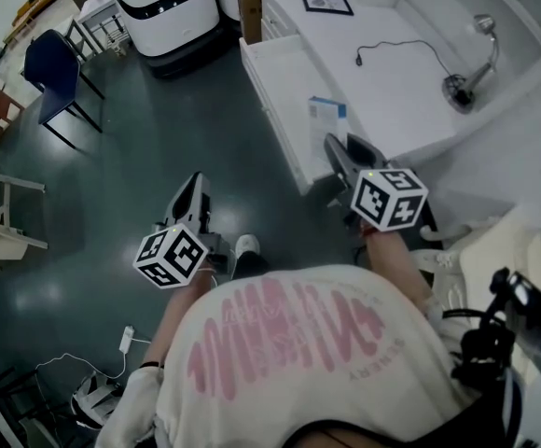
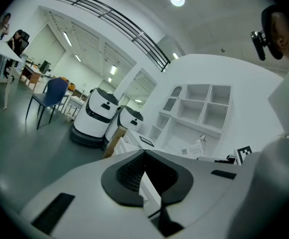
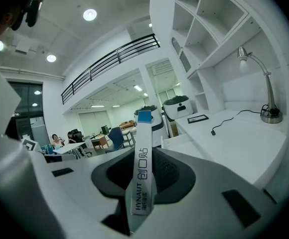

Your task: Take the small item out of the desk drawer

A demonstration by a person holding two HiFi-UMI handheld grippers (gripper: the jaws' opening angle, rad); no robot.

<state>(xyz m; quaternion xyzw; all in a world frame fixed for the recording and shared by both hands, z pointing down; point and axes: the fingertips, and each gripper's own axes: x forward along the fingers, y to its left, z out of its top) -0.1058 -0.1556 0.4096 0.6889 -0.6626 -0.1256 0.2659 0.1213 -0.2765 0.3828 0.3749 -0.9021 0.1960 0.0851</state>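
Note:
In the head view my right gripper [image 1: 334,147] is shut on a small white box with a blue end [image 1: 327,119], holding it over the front edge of the open white desk drawer [image 1: 275,77]. In the right gripper view the box [image 3: 142,168] stands on edge between the dark pads [image 3: 167,176], its blue end pointing away, with printed lettering along its side. My left gripper [image 1: 194,187] hangs over the dark floor left of the drawer. Its jaw tips meet with nothing between them [image 2: 144,153].
The white desk [image 1: 373,91] carries a desk lamp [image 1: 466,73], a black cable [image 1: 392,49] and a dark framed item [image 1: 326,4]. White shelves [image 3: 209,29] rise behind the desk. Two white robots [image 1: 163,3], a cardboard box [image 1: 250,7] and a blue chair [image 1: 56,68] stand on the floor.

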